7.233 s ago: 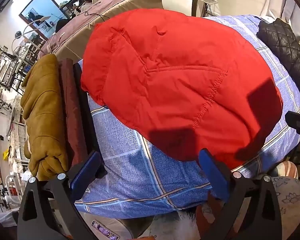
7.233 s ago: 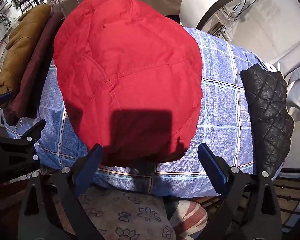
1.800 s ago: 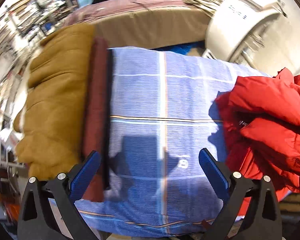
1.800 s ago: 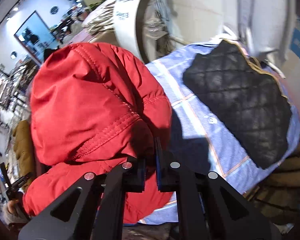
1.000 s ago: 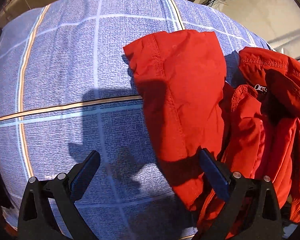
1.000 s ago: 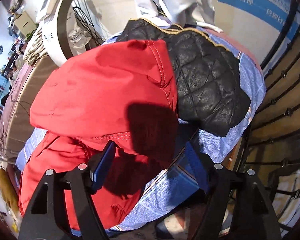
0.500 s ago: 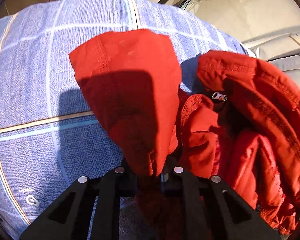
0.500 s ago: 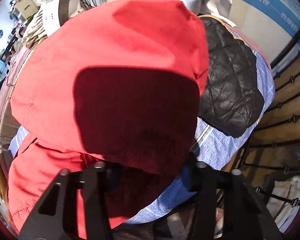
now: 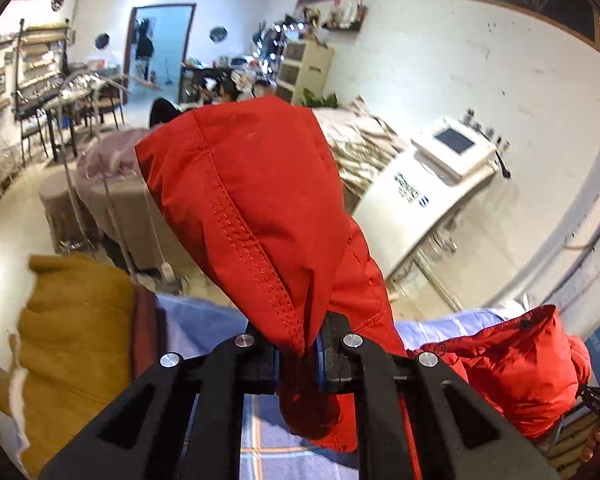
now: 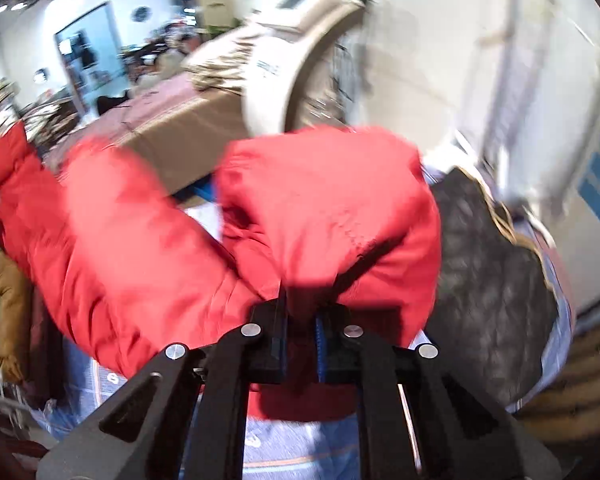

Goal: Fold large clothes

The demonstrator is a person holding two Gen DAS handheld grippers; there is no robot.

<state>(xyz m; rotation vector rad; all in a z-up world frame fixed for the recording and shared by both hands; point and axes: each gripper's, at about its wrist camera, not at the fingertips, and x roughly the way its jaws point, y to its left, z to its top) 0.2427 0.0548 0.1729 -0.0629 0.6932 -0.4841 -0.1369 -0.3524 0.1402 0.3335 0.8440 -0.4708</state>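
The red padded jacket (image 9: 252, 200) hangs lifted above the blue checked sheet (image 9: 204, 324). My left gripper (image 9: 300, 356) is shut on a stitched corner of it, and the cloth stands up in a peak in front of the lens. More of the jacket (image 9: 512, 364) bunches low at the right. In the blurred right wrist view, my right gripper (image 10: 300, 340) has its jaws closing tight on another fold of the red jacket (image 10: 328, 208). The rest of the jacket trails off to the left over the sheet (image 10: 300, 448).
A mustard garment (image 9: 72, 332) and a maroon one (image 9: 144, 332) lie folded along the bed's left side. A black quilted garment (image 10: 492, 272) lies at the right end. A white machine (image 9: 416, 192) and a covered treatment bed (image 9: 116, 200) stand behind.
Both grippers have gone from open to shut on the red jacket. Both have risen with it and tipped up, so the room now shows behind the cloth.
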